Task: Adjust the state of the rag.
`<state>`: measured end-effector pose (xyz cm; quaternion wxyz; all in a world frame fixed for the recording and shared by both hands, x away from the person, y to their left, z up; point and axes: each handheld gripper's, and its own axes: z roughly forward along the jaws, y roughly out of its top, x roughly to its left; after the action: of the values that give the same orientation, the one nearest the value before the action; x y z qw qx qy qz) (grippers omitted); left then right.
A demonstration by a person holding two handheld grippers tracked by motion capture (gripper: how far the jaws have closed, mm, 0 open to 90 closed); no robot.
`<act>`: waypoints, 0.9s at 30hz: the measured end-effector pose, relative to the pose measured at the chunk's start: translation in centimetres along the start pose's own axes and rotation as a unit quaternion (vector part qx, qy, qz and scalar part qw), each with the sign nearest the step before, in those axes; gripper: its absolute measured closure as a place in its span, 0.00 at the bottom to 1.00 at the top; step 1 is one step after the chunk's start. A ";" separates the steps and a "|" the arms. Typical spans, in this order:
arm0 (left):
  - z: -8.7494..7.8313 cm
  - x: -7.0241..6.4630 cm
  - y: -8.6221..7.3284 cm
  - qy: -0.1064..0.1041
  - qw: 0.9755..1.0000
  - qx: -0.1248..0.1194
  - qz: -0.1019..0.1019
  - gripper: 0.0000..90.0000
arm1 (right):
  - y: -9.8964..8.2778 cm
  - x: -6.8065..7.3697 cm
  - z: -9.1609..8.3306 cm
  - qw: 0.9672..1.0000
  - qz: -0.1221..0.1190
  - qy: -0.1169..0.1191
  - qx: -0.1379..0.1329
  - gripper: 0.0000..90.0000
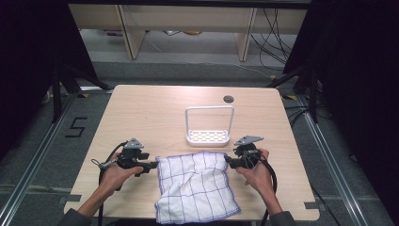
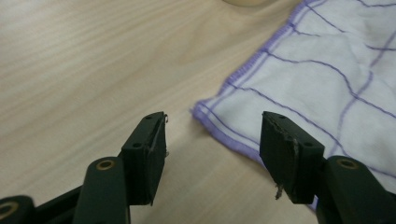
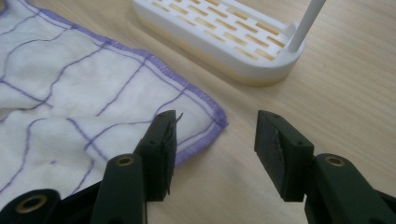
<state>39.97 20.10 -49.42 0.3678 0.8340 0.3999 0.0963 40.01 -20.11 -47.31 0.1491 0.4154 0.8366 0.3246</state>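
Note:
A white cloth [image 1: 195, 186] with a purple grid and purple hem lies rumpled on the wooden table [image 1: 155, 108], reaching its near edge. My left gripper [image 1: 153, 165] sits at the cloth's far left corner with its jaws open. In the left gripper view the gripper [image 2: 212, 128] straddles that corner of the cloth [image 2: 327, 79], the pads apart from it. My right gripper [image 1: 228, 161] is open at the far right corner. The right gripper view shows that gripper [image 3: 215, 126] with the hemmed corner of the cloth [image 3: 70, 88] between its jaws, untouched.
A white slotted rack [image 1: 208, 136] with a tall hoop handle stands just beyond the cloth, close to the right gripper; its base [image 3: 224, 32] is near the jaws. A round cable hole [image 1: 228, 99] sits at the table's far side. Dark curtains flank the table.

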 end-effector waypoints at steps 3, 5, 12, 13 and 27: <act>0.8 0.2 0.7 0.013 1.000 -0.002 0.002 0.45 | 0.5 -0.4 0.9 1.000 0.017 0.000 0.013 0.55; 1.3 0.2 0.9 0.011 1.000 0.004 0.007 0.45 | 0.6 -0.7 1.4 1.000 0.016 0.004 0.015 0.56; 2.3 -0.1 1.2 0.012 0.999 0.027 0.023 0.47 | 0.9 -0.9 2.7 1.000 0.007 0.012 0.024 0.58; 2.4 -0.2 1.2 0.015 0.999 0.028 0.028 0.47 | 1.0 -0.8 2.9 1.000 0.010 0.014 0.026 0.59; 3.3 -0.9 1.5 0.003 0.997 0.035 0.072 0.76 | 0.9 -1.4 4.3 0.999 -0.012 0.036 0.035 0.84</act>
<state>41.74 17.03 -50.56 0.3297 0.8725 0.3432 0.1110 43.68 -19.01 -49.96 0.1084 0.3980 0.8573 0.3081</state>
